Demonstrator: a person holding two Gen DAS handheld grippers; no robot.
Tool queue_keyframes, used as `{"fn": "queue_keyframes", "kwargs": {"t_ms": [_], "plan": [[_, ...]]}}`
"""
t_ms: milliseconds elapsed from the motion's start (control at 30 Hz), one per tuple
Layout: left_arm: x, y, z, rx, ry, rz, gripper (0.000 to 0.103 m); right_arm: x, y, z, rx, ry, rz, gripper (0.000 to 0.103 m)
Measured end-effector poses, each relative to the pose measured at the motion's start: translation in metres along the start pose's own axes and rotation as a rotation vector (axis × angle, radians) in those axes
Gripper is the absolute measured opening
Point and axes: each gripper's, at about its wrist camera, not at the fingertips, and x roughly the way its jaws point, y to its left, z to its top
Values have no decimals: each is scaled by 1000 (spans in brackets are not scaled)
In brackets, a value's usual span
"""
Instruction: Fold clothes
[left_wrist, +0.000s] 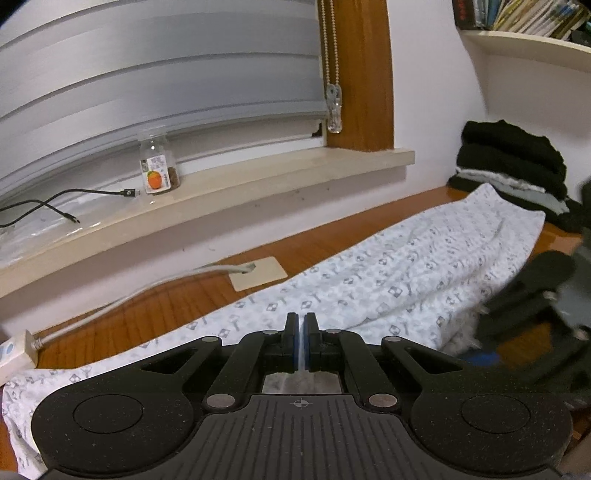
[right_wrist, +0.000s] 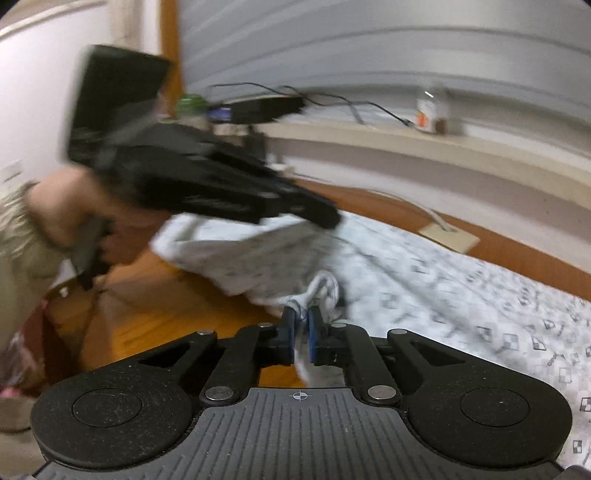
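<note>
We pinch the patterned white garment, spread along the wooden table, in both grippers: left gripper clamped near-left, right gripper gripping its bunched edge.

Soft patterned cloth garment, glossy wooden tabletop, speckled matt-plastic hand-held gripper

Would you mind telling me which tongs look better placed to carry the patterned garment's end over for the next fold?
Probably the right tongs: they are shut on a bunched end of the patterned garment, raised off the wooden table. The left tongs pinch its flat edge, suited to anchoring.
</note>
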Motion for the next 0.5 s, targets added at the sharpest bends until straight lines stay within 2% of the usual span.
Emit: {"fn": "queue_keyframes", "kwargs": {"t_ms": [33, 100, 167, 300, 433, 500], "plan": [[-1, 1, 0, -2, -2, 5, 2, -5, 6, -2, -12, 5, 22, 1], [-4, 2, 1, -6, -6, 9, 2, -13, 15, -7, -20, 17, 97, 1], [-9, 5, 0, -8, -11, 11, 2, -18, 29, -11, -74, 31, 74, 1], [-17, 17, -11, -25, -3, 42, 4, -20, 27, -10, -59, 24, 29, 5], [-22, 49, -33, -82, 32, 111, 5, -14, 14, -4, -22, 4, -27, 25], [-21, 69, -44, -93, 64, 178, 5, -5, 8, 1, -8, -2, -48, 30]]}}
